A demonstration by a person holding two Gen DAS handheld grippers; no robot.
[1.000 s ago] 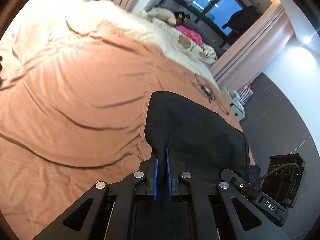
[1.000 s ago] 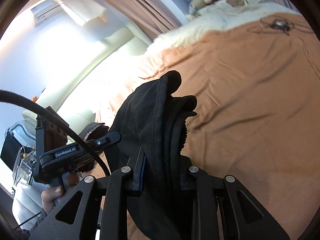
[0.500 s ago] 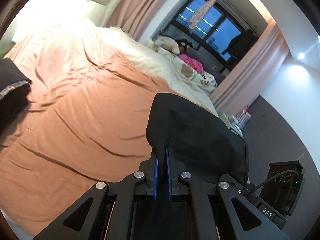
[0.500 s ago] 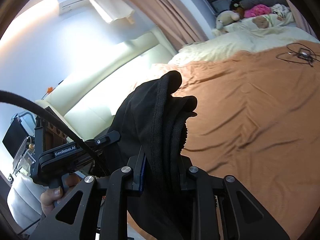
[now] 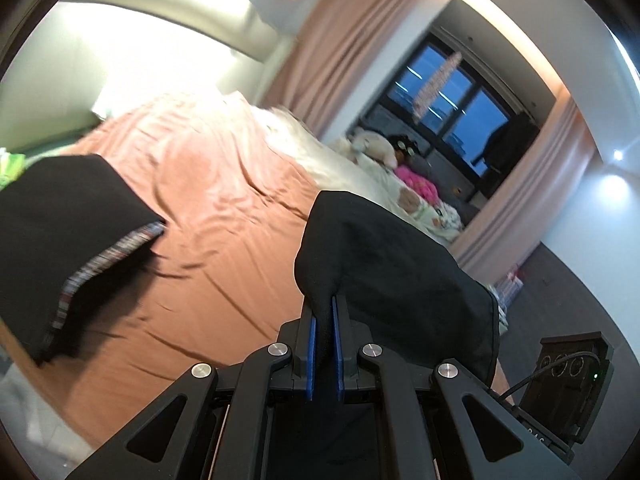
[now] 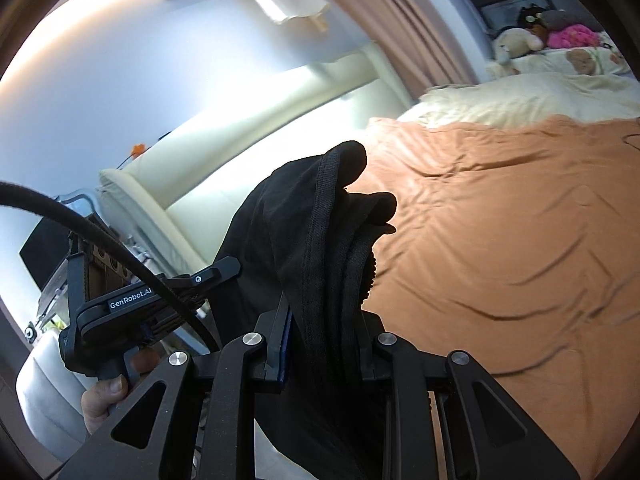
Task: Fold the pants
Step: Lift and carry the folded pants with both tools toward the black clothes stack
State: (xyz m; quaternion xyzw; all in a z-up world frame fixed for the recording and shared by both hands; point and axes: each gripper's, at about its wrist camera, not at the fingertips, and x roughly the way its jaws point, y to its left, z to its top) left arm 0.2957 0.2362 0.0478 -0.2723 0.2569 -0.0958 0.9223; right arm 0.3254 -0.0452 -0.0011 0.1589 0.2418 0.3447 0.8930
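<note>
The left gripper [image 5: 324, 316] has its blue pads pressed nearly together, pinching a thin fold of the black pants [image 5: 384, 256]; the cloth rises in a hump just above the jaws and drapes away to their right. Beyond the jaws lies the orange bedsheet [image 5: 224, 216], wrinkled, and well off to the left of the jaws a dark folded garment [image 5: 68, 224] with a striped edge rests on it. The right gripper [image 6: 320, 320] pinches a thicker bunch of the same pants [image 6: 316, 232], several seamed layers stacked between the jaws and standing up in front of them. To the left of these jaws the other gripper's handle shows, held in the person's hand [image 6: 102, 398]. The sheet [image 6: 500, 216] spreads to the right of the jaws, below the cloth.
</note>
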